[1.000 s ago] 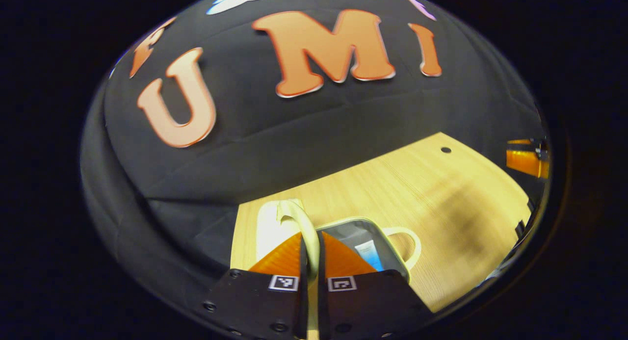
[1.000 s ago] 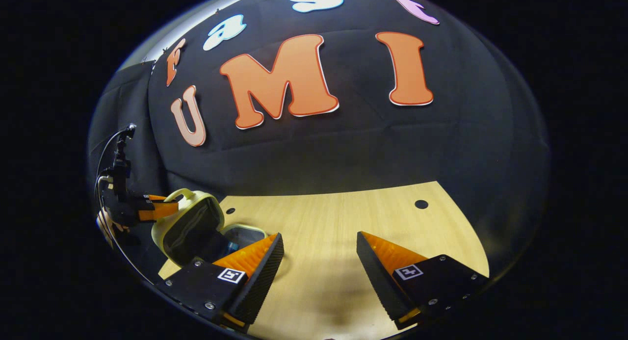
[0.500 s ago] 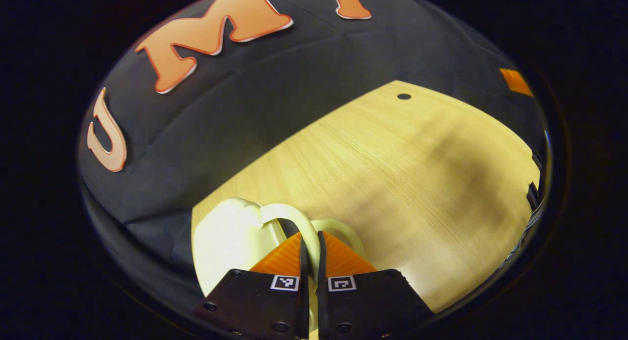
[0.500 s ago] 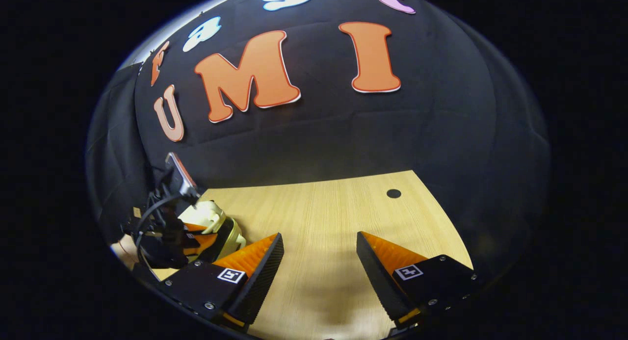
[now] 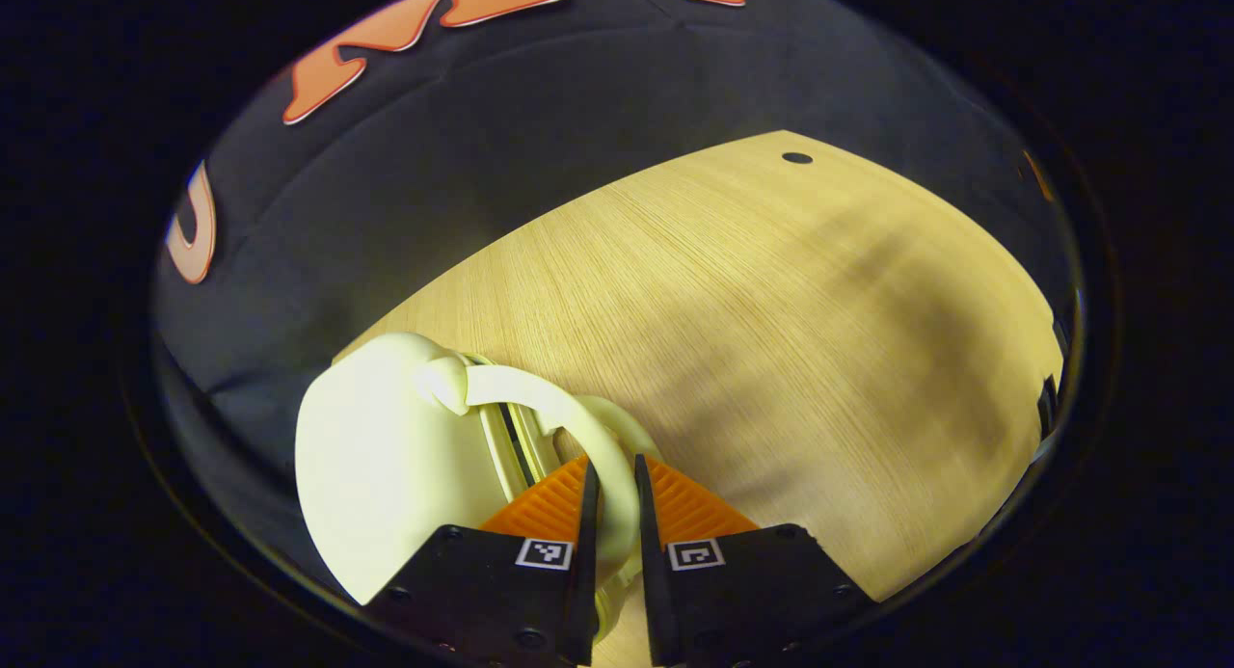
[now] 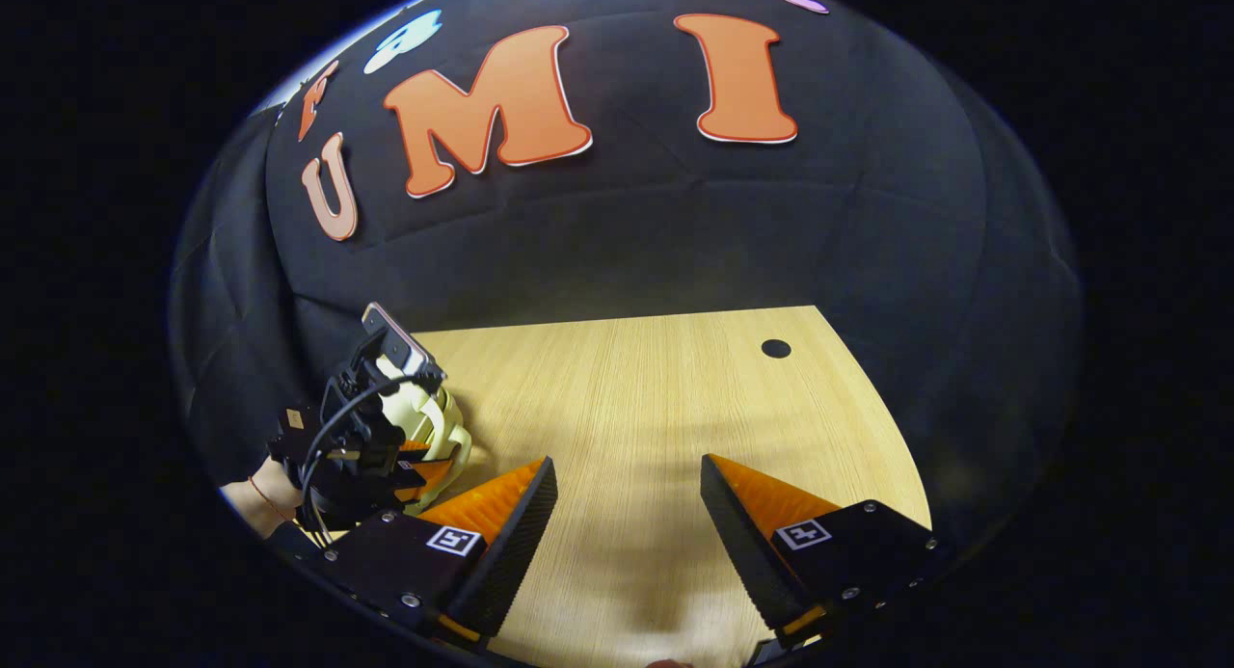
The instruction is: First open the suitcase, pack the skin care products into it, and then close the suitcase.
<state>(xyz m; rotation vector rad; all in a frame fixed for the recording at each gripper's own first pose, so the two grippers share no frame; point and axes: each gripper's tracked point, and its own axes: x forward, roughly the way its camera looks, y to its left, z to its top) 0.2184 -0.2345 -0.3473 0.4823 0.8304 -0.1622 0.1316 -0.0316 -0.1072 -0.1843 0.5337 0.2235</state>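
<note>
Gripping suitcase handle (image 5: 578, 427): left gripper (image 5: 614, 499).

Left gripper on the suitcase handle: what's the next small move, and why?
Probably open the left gripper and back it off the handle. The cream suitcase looks folded shut, its two halves meeting with only a thin seam between them, so the closing seems done. The right gripper hangs open over bare table.

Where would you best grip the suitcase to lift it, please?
By its handle, probably: a thin arch standing clear of the shell of the suitcase. Come from the handle side, one finger through the loop, as the left gripper does now.
</note>
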